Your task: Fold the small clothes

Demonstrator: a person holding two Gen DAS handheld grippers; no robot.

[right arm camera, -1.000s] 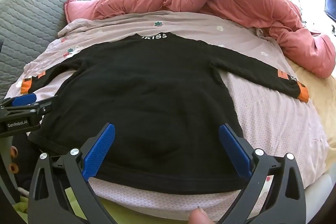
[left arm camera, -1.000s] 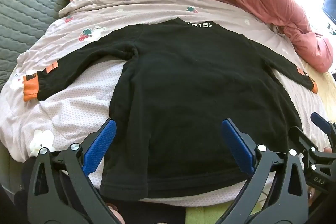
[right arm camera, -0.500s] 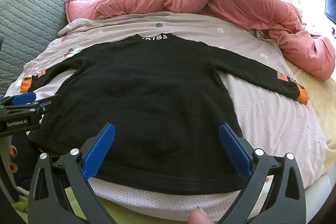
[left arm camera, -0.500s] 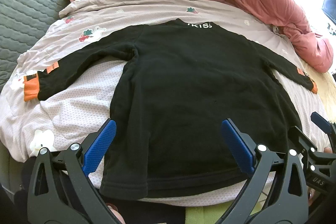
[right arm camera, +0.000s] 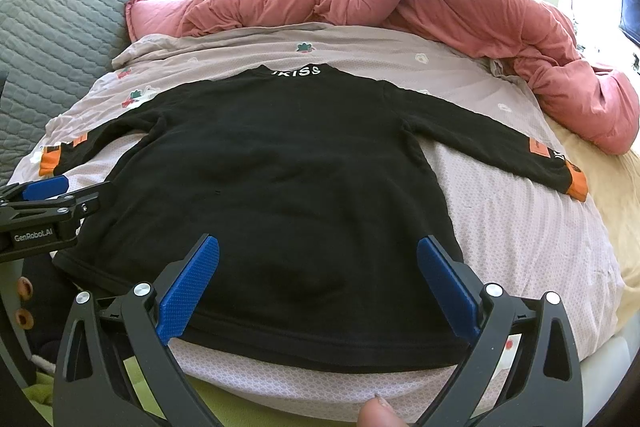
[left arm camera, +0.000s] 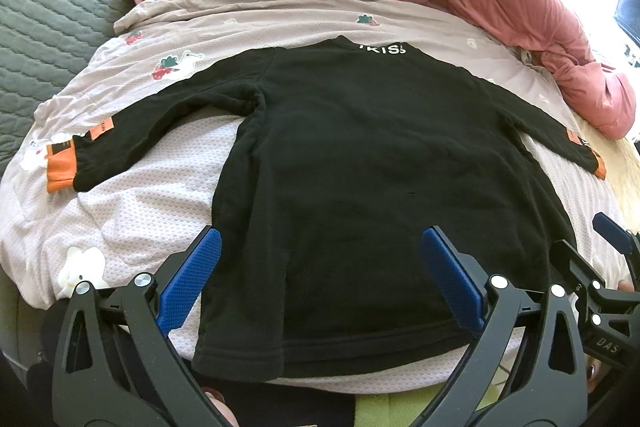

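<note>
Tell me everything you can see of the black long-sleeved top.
The black long-sleeved top looks like soft fleece. It lies flat and unfolded on the pale pink blanket, hem nearest both cameras, collar farthest, with white lettering on the collar. Both sleeves are spread outward, each ending in an orange cuff with an orange patch above it. Both open grippers are poised near the hem; contact is unclear.

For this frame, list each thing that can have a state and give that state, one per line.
black long-sleeved top: spread flat on the bed, unfolded, both sleeves out to the sides.
left tongs: open, at the top's hem, gripping nothing.
right tongs: open, at the top's hem, gripping nothing.
pink duvet: bunched up along the far side of the bed.
printed sheet: laid out under the top, slightly wrinkled.
</note>
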